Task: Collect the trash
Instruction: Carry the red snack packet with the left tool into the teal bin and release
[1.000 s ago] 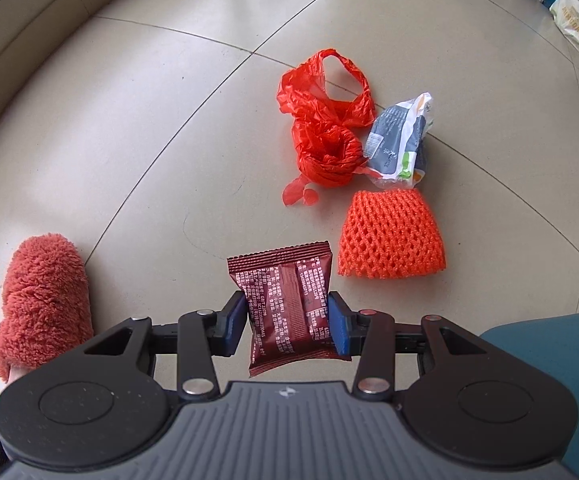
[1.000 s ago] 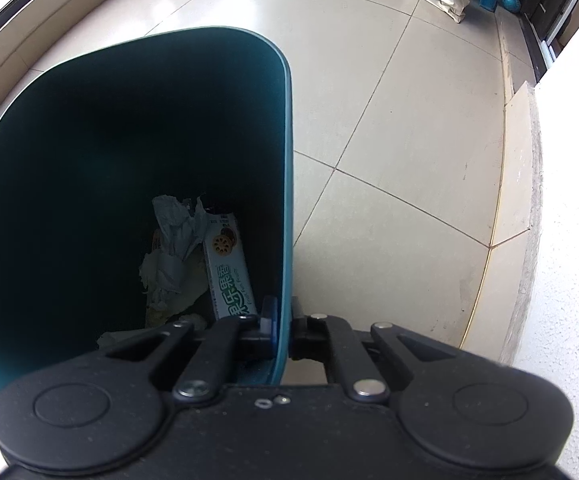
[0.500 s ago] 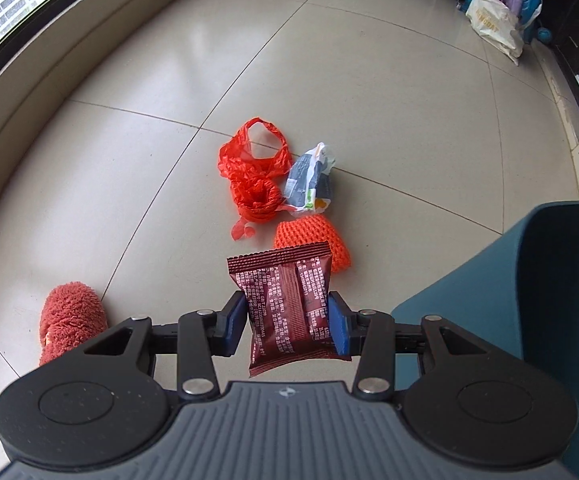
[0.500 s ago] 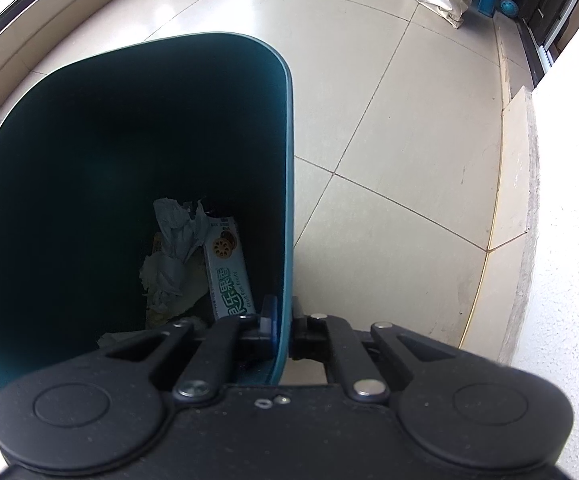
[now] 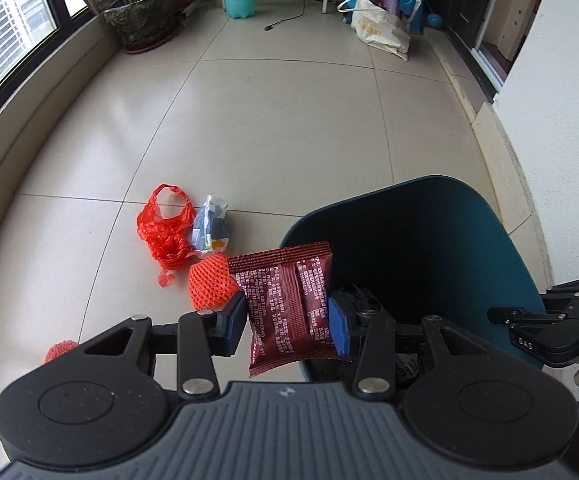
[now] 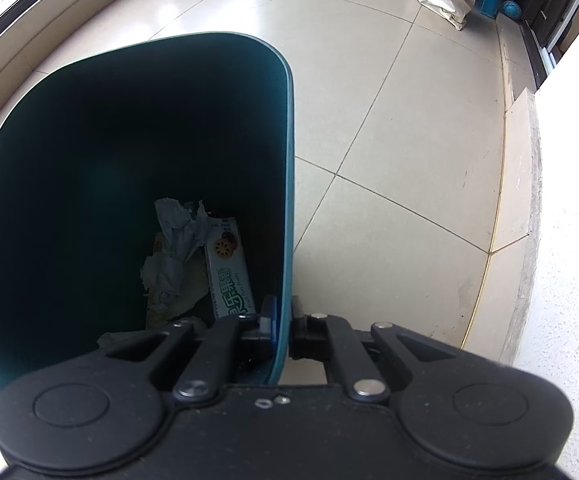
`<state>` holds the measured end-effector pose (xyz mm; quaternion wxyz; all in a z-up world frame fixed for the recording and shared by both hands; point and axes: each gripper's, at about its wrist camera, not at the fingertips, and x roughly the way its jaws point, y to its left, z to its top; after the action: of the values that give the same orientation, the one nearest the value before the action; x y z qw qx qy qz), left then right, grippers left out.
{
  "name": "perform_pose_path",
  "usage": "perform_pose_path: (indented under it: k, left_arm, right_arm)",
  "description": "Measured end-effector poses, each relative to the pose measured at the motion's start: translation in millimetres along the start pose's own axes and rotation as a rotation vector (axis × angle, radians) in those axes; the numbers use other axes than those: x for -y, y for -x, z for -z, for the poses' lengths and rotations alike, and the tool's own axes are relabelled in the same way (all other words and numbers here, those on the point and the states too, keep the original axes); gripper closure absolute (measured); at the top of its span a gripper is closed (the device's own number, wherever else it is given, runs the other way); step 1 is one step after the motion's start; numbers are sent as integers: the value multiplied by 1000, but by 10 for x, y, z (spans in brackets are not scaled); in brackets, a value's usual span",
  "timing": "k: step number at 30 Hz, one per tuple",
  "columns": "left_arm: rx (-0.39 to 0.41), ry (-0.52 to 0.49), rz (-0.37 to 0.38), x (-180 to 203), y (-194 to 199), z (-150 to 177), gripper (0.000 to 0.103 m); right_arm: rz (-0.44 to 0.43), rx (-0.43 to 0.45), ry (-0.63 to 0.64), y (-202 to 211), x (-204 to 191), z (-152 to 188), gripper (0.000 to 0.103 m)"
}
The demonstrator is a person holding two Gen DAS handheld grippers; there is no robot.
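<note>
Since a second ago the left gripper (image 5: 287,314), clamped on the maroon snack packet (image 5: 287,300), has swung from the floor litter to the teal bin (image 5: 469,216) at 3 o'clock, whose rim the right gripper (image 6: 283,318) pinches, so release appears imminent.

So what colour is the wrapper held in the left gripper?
Dark red with white print; the wrapper shows best in the left wrist view.
</note>
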<state>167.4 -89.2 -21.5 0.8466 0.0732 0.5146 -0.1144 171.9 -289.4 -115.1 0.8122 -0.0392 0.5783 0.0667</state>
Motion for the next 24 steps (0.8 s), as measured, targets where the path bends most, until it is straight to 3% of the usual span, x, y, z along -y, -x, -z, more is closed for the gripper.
perform_pose_path:
  k: [5,10,16,24]
  left_arm:
    - [-10,-108,52,372,-129,-45,61]
    - [-79,-163,103,706,-577,-78,61]
    - [-168,-208,93,1061,-1095,-49,61]
    - [-289,-247,13,1263,-1708,-12,61]
  right_arm:
    - [5,2,2,7,-2,-10,99]
    - [-13,5,-13,27,44,-7,98]
    - [-20,13,-8,44,62,4,98]
    - [-29,-1,-7,25,87,-15,98]
